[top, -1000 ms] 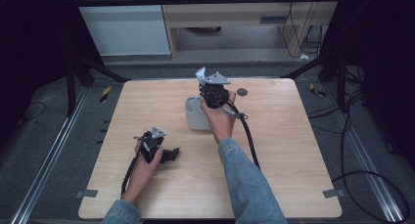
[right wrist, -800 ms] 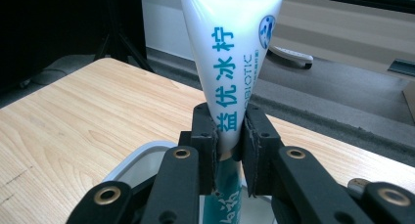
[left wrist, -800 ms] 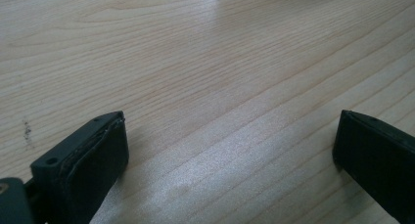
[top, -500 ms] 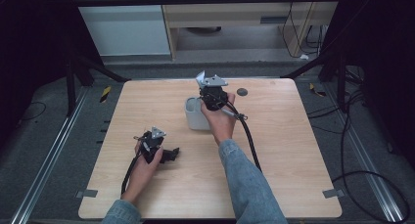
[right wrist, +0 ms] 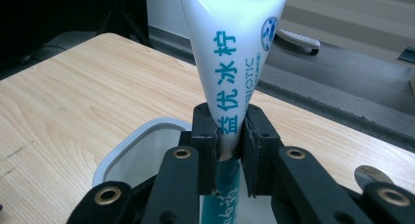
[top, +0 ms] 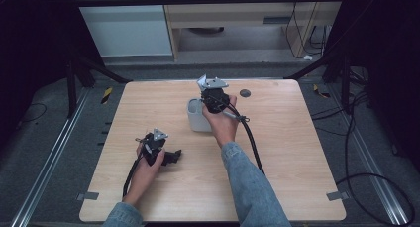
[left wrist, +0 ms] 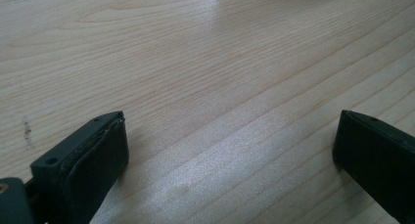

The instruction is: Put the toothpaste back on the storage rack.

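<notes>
Hardly anything has shifted since a second ago: the right gripper [top: 214,94] hangs over the same spot at the far middle of the pale wooden table [top: 297,152], perhaps a touch nearer the container than before, and the left one has kept its place. I count two grippers, two hands, one tube, one container and one small dark disc. That right gripper, with its grey three-cornered plate on top, is pinching a white squeeze tube with blue Chinese lettering [right wrist: 235,62]; in the right gripper view its black jaws are pressed against the narrow lower part of the tube, whose broad flat end stands up beyond them. The tube is held upright right over the mouth of a light grey, round-cornered plastic container [top: 195,117], which stands on the table just left of the right hand [top: 222,125]; the tube's lower part, printed teal, runs down behind the jaws towards the opening, and I cannot tell whether it touches the rim. The right forearm, in a blue denim sleeve [top: 247,187], reaches forward from the near edge with the wrist raised, and a black cable [top: 252,147] trails back from the gripper. The left gripper [top: 166,155] lies low on the near left part of the table, wrapped by the left hand [top: 146,165], its jaws spread wide over bare wood. The small dark round disc [top: 244,93] rests near the far edge, right of the raised gripper.
</notes>
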Tool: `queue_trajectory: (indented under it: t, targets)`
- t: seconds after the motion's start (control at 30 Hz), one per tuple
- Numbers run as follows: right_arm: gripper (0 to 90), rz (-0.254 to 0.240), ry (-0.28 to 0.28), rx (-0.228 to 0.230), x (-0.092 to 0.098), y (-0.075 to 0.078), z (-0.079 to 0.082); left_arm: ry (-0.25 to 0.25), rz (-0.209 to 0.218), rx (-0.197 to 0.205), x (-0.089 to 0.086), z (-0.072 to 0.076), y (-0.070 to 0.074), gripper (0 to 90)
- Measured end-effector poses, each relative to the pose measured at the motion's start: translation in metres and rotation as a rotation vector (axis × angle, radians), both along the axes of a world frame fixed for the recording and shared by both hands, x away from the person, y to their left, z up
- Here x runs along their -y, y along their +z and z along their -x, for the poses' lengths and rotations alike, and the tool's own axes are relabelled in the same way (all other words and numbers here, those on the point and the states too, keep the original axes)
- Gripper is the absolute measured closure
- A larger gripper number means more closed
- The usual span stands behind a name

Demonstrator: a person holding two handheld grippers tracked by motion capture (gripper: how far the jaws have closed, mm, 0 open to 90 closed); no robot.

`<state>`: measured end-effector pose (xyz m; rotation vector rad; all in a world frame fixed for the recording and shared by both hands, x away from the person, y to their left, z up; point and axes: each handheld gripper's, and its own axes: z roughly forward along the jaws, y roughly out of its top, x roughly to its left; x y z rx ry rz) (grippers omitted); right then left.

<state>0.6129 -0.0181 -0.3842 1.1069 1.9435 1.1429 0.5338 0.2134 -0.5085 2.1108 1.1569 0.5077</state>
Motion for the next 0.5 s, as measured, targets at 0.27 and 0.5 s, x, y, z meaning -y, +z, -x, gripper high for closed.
queue_trajectory:
  t: [0.27, 0.5]
  targets:
    - [77.7, 0.016, -0.001, -0.023, 0.0025, -0.002, -0.0011, -0.002, -0.003, -0.001, -0.0002, 0.0, 0.0001, 0.0]
    - [77.8, 0.02, 0.007, -0.041, 0.0029, -0.0028, -0.0009, -0.002, -0.003, -0.001, -0.0002, 0.0, 0.0002, 0.0]
